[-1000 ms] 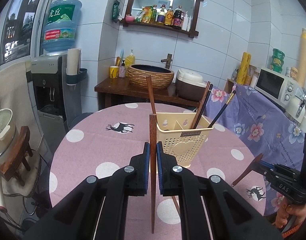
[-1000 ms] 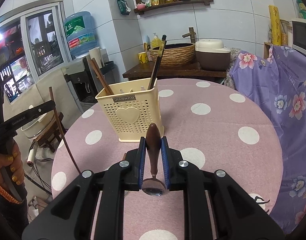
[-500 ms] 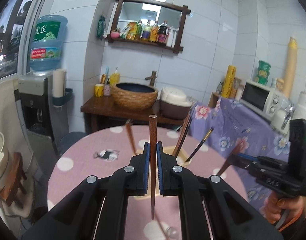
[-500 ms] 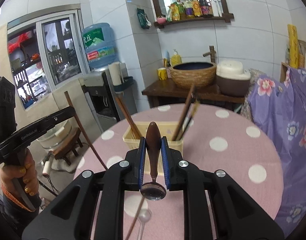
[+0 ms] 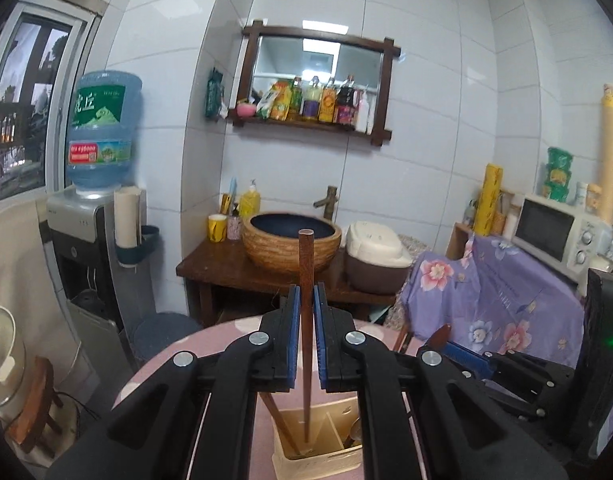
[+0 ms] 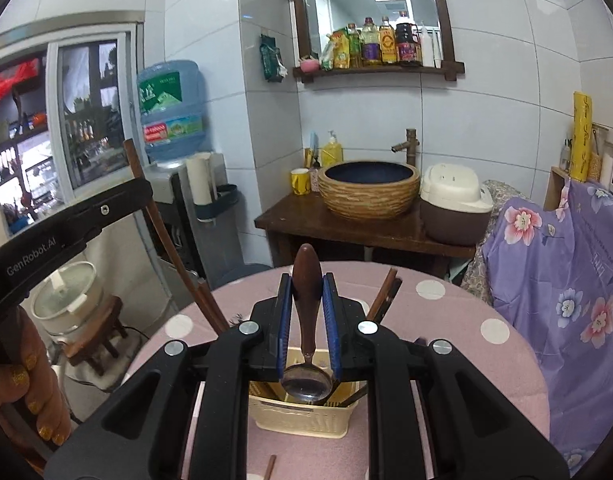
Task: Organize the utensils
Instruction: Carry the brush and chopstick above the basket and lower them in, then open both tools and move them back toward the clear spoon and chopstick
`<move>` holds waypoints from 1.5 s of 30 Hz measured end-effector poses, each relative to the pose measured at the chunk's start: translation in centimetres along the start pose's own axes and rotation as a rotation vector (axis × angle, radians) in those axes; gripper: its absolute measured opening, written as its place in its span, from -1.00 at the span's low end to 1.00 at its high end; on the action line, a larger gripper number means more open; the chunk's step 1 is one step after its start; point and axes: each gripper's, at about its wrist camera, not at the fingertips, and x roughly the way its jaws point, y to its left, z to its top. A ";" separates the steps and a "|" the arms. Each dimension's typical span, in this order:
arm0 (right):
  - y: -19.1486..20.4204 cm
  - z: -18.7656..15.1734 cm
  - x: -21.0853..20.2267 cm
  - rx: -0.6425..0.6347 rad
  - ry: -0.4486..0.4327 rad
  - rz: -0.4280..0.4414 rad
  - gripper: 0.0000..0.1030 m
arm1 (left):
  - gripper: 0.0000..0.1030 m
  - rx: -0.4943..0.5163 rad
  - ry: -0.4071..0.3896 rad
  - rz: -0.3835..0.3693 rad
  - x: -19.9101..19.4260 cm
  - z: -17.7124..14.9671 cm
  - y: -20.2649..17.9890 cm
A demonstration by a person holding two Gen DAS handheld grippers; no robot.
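1. Your left gripper (image 5: 305,320) is clamped on a chopstick (image 5: 306,280), low centre of the left wrist view. The blue pads (image 5: 293,336) press it from both sides, and it stands upright between them.
2. The chopstick's top end rises above the fingers, in front of the basin (image 5: 291,242). Its lower end reaches down into the holder (image 5: 306,458) at the bottom centre of that frame, inside a left compartment beside a partition; whether the tip touches the bottom, you cannot tell.
3. Another brown stick leans in the same compartment, just left of yours.
4. Your right gripper (image 6: 308,320) is clenched on a spoon (image 6: 306,320), low centre of the right wrist view. The wooden handle sits between the pads, its rounded end up; the metal bowl hangs below the fingers, directly over the holder (image 6: 302,420).
5. More chopsticks (image 6: 384,296) lean out of the holder's right side in that view.
6. The holder stands on the table (image 6: 466,320), pink with white dots.
7. At the left of the right wrist view, your left hand (image 6: 22,384) grips the other tool, the chopstick slanting past it.
8. Behind the table: basin, rice cooker (image 6: 452,208), water dispenser (image 6: 170,116), shelf of bottles (image 6: 380,46).
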 end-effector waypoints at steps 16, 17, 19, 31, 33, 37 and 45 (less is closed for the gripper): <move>0.8 -6.2 4.5 -0.045 0.060 -0.038 -0.68 | -0.84 -0.012 0.191 0.021 5.3 -8.5 1.9; 0.8 -6.2 4.5 -0.048 0.060 -0.038 -0.68 | -0.84 -0.014 0.196 0.013 5.2 -8.5 1.9; 0.8 -6.1 4.2 -0.054 0.049 -0.030 -0.68 | -0.84 -0.008 0.186 0.012 4.8 -8.3 1.9; 1.1 -11.7 -3.1 -0.113 -0.036 -0.009 0.21 | 0.63 0.058 0.114 -0.021 -3.2 -13.3 2.9; 1.2 -14.2 -3.7 -0.122 -0.003 -0.015 0.31 | 0.70 0.047 0.120 -0.016 -4.5 -15.4 3.6; 2.0 -19.5 -3.8 -0.141 0.126 -0.024 0.31 | 0.70 0.057 0.182 0.063 -5.4 -19.0 4.6; 3.7 -26.6 -3.6 -0.137 0.343 -0.005 -0.08 | 0.70 0.053 0.313 0.124 -6.0 -23.4 5.7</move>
